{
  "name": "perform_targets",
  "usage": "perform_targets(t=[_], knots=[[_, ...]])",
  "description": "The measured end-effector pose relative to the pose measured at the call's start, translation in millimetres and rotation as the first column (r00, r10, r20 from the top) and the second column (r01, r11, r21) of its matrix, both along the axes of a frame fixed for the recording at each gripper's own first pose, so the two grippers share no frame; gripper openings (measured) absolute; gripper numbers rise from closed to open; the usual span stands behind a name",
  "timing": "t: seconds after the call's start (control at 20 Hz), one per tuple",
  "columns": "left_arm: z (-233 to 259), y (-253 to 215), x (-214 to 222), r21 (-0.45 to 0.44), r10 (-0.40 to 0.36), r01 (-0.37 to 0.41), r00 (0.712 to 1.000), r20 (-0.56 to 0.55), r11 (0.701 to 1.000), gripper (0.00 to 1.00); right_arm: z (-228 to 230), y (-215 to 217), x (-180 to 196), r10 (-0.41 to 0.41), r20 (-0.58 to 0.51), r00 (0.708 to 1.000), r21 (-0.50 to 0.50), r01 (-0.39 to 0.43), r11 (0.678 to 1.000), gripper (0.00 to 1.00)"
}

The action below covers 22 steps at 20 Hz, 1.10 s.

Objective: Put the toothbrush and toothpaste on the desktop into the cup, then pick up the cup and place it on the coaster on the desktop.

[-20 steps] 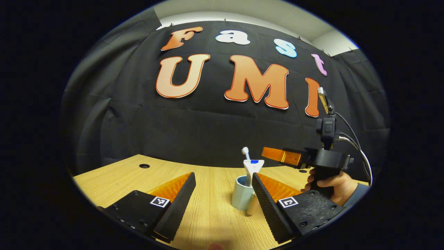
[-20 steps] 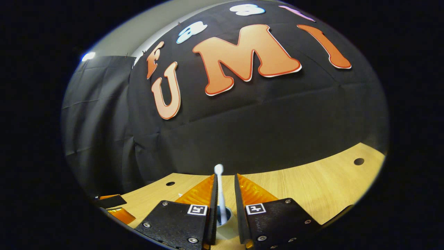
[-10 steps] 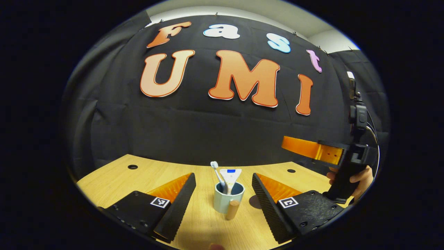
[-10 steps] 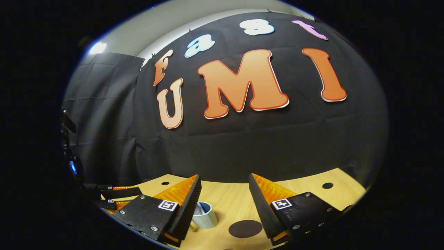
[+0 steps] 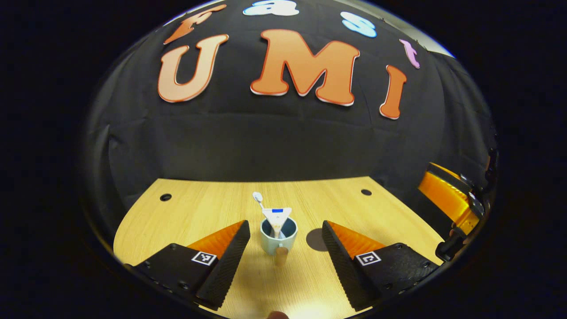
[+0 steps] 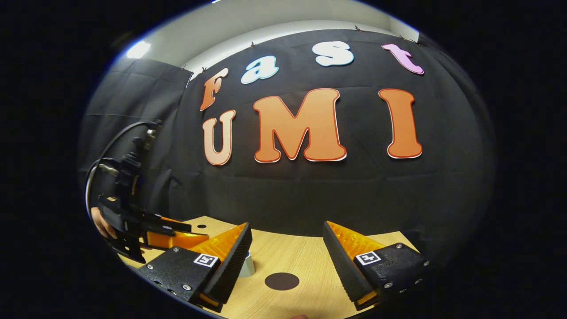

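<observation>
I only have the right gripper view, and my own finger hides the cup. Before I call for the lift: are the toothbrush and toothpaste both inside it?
Observer: Yes. In the left gripper view the toothbrush and the toothpaste both stand in the cup.
Operator: Is it on the coaster yet?
Observer: No. The cup stands on the bare desktop, with the coaster to its right in the left gripper view.
Operator: Is anything gripping it?
Observer: No. The left gripper is open, its fingers spread wide and short of the cup, whose wooden handle points toward it.
</observation>
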<state>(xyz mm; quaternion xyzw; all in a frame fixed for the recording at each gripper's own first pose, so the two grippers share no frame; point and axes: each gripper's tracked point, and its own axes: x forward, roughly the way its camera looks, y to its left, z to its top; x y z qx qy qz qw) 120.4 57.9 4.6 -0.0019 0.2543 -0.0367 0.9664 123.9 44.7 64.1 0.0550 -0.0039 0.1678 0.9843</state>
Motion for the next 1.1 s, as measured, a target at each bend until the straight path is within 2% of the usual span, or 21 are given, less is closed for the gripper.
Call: perform_targets(t=[0.2, 0.35, 0.7, 0.95, 1.0, 1.05, 1.1], knots=[[-45, -11, 12, -0.022, 0.005, -0.009, 0.979, -0.204, 1.000, 0.98, 1, -19, -25, -0.011, 0.012, 1.000, -0.033, 0.011, 0.999, 0.97], [-75, -7, 23, 0.021, 0.023, -0.018, 0.949, -0.314, 1.000, 0.98, -5, -30, -42, -0.010, 0.015, 1.000, -0.055, 0.011, 0.998, 0.96], [-124, -1, 37, 0.102, 0.073, -0.026, 0.869, -0.490, 0.994, 0.99, -29, -62, -71, -0.057, 0.009, 0.998, -0.052, 0.057, 0.997, 0.97], [-121, -7, 41, 0.167, 0.109, -0.018, 0.826, -0.553, 0.986, 0.98, -39, -78, -82, -0.093, 0.003, 0.996, -0.036, 0.093, 0.995, 0.97], [-120, -11, 42, 0.181, 0.128, -0.029, 0.813, -0.568, 0.983, 0.94, -40, -79, -84, -0.094, 0.005, 0.996, -0.030, 0.094, 0.995, 0.97], [-116, -14, 49, 0.187, 0.136, -0.031, 0.802, -0.582, 0.982, 0.75, -40, -82, -86, -0.099, 0.004, 0.995, -0.027, 0.099, 0.995, 0.97], [-111, -19, 52, 0.186, 0.141, -0.035, 0.788, -0.599, 0.982, 0.70, -42, -84, -88, -0.104, 0.006, 0.995, -0.023, 0.104, 0.994, 0.97]])
